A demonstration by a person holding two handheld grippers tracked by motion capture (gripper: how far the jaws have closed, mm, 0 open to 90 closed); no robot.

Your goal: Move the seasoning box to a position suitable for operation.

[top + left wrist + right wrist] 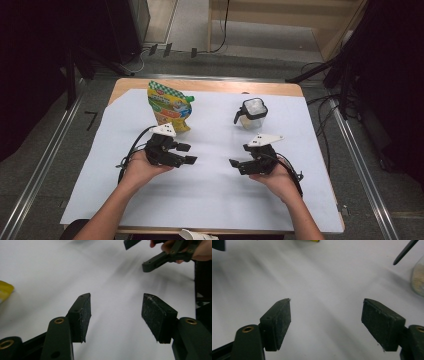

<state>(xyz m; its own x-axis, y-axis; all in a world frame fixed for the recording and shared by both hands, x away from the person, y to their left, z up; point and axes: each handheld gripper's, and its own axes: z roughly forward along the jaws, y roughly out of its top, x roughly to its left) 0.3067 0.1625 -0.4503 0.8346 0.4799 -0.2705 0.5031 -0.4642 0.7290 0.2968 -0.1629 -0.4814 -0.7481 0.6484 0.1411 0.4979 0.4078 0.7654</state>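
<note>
Standing near the table's far edge, left of its middle: a snack pouch (169, 106), upright, crinkled foil printed green, yellow and red, with a small green cap at its upper right corner. Just in front of it, touching nothing: the left gripper (187, 153), released, jaws spread with bare sheet between them, pointing toward the table's right edge. Seen from the left gripper view: two black, scuffed rubbery pads (84, 315) on matte arms with brass-coloured pivots, and a yellow corner of the pouch (5, 290) at the picture's left border. Facing it across the table's middle, well apart: the right gripper (239, 167), likewise unclenched and gripping nothing, jaws aimed toward the left edge. Visible in the right gripper view: block-shaped pads (277, 319), dusty and flecked, wide apart over plain white. Riding on top of each tool: a pale grey three-cornered plate; trailing behind each: a black cable.

Beyond the right gripper, toward the far right corner: a clear container (251, 114) with a black rim and black handle, pale grainy contents showing through the wall in the right gripper view (418, 277). Nothing lying between pouch and left gripper, nor between container and right gripper.

Covering nearly the whole top: a smooth white sheet (210, 195), with bare wood of the table (210, 86) showing along the far edge.
</note>
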